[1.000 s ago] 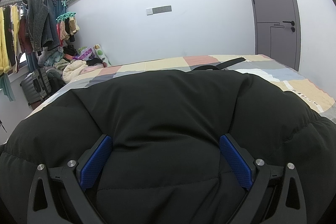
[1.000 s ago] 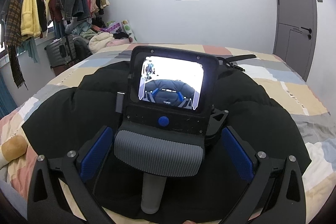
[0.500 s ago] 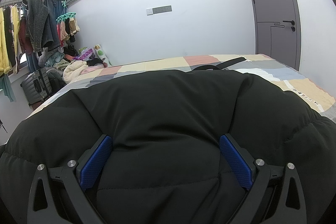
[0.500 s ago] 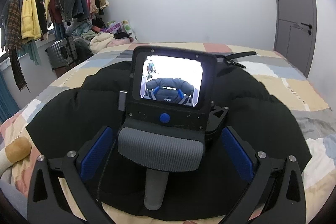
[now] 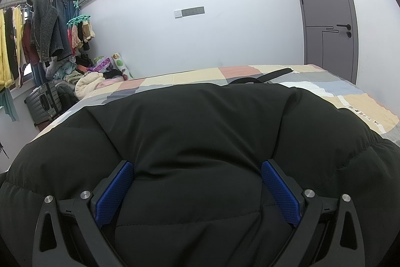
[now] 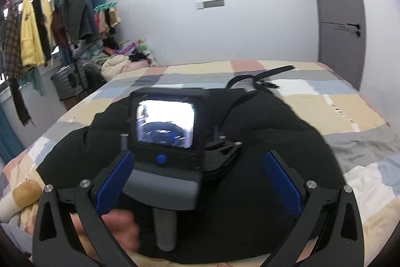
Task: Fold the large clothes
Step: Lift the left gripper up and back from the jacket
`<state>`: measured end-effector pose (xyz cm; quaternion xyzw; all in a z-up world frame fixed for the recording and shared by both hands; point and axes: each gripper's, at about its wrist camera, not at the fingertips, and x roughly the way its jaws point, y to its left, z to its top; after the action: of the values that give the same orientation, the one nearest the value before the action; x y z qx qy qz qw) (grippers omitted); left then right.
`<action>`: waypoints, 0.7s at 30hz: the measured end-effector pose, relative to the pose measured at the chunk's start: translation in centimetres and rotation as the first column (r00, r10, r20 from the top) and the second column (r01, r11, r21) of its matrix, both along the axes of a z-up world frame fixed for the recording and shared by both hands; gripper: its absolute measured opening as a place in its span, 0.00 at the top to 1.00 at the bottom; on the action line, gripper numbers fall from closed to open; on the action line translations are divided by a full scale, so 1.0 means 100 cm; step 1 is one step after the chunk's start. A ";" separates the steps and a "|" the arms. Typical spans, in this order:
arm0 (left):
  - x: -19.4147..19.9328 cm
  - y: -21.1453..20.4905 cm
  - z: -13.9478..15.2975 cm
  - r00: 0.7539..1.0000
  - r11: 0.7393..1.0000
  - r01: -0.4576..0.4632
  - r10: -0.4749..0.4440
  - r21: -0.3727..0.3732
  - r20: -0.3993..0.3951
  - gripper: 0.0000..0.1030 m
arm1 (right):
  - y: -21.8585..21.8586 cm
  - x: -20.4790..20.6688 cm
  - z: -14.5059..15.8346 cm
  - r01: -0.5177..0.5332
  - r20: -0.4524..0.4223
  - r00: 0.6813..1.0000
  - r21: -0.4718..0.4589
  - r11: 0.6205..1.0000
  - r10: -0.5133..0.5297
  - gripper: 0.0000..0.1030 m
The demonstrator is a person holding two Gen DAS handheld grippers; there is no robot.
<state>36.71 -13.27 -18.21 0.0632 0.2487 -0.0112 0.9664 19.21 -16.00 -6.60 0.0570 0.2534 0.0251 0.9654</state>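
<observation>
From the left wrist view, the left gripper [image 5: 196,188] sits low on a black puffer jacket [image 5: 200,131], its blue-padded fingers [image 5: 115,194] spread wide apart with the padded cloth bulging between them but not pinched. The jacket lies spread over a bed with a patchwork cover [image 5: 360,101], filling most of the near bed. A black strap [image 5: 272,74] lies on the cover just beyond the jacket's far edge. Along the left wall hangs a clothes rail [image 5: 37,24] over a grey suitcase [image 5: 43,103], and a grey door [image 5: 325,11] stands at the right.

From the right wrist view, which is blurred, the right gripper [image 6: 200,178] hovers above the jacket's near edge, fingers [image 6: 281,182] also wide apart and holding nothing. Ahead of it the left gripper rests on the jacket, its lit screen [image 6: 165,125] facing back and its grey handle [image 6: 165,227] pointing toward the near edge. A person's hand [image 6: 117,227] shows blurred at lower left, beside that handle.
</observation>
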 end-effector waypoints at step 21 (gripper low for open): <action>-0.023 0.016 0.014 0.985 0.991 0.130 -0.132 -0.030 -0.110 0.00 | -0.032 -0.019 0.026 0.023 0.025 0.999 0.012 1.000 -0.023 0.00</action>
<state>34.42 -11.66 -16.86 0.0678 0.2974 -0.0811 0.9489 17.30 -19.22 -4.02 0.0650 0.2406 0.0162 0.9683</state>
